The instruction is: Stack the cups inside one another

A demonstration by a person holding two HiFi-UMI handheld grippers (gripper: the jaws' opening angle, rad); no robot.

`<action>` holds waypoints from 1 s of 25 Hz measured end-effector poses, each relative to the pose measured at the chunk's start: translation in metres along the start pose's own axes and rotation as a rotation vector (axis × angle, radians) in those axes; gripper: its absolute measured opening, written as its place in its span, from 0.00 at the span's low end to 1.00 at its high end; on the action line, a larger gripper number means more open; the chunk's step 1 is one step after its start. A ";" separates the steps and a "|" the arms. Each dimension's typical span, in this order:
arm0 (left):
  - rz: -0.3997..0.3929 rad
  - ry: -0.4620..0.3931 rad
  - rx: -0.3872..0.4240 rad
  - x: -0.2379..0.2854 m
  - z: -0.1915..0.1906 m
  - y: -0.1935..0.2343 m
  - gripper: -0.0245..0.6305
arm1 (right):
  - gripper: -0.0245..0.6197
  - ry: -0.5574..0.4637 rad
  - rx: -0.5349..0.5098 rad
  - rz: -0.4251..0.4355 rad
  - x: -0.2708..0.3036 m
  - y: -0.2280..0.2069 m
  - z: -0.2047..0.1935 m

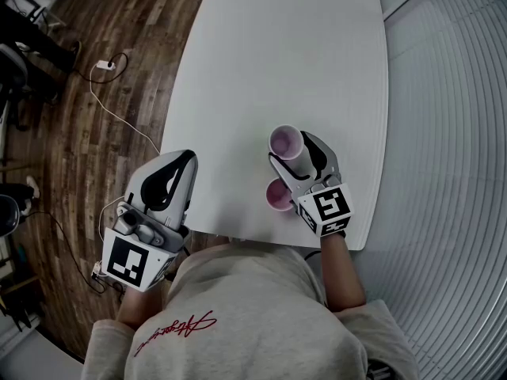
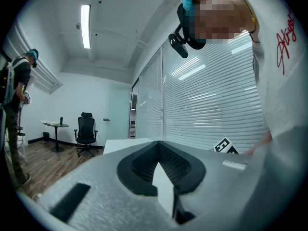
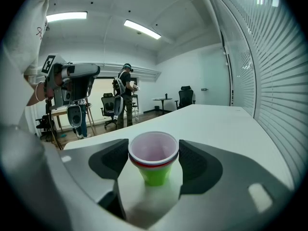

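The right gripper [image 3: 154,146] has its jaws spread wide around a stack of cups [image 3: 154,163], and the rim of the stack meets both dark pads [image 3: 109,163] near their tips. The stack stands upright on the white table [image 3: 221,124]: a green cup [image 3: 155,176] at the bottom, a red rim above it and a white cup [image 3: 153,150] with a pinkish inside on top. On the far left the left gripper [image 3: 72,88] is held up off the table. Farther back a person [image 3: 126,93] stands among office chairs [image 3: 185,96], and blinds [image 3: 274,81] run along the right.
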State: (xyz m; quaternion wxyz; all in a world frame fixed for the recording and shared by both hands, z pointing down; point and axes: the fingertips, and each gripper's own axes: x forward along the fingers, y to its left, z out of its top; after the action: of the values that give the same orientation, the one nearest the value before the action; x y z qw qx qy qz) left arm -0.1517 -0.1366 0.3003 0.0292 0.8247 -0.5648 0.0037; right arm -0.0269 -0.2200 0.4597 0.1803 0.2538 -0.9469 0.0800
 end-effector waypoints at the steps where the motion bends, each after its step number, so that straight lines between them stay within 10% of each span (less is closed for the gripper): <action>1: 0.002 -0.001 -0.002 0.000 0.000 0.000 0.03 | 0.55 0.002 -0.001 -0.001 0.000 0.000 -0.001; 25: -0.012 -0.002 0.005 -0.002 -0.001 -0.001 0.03 | 0.55 0.009 0.020 0.008 0.002 -0.001 -0.007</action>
State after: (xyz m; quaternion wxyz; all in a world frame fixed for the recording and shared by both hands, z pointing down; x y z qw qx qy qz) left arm -0.1511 -0.1345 0.3014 0.0267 0.8281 -0.5600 0.0040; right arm -0.0258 -0.2202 0.4665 0.1817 0.2514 -0.9463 0.0915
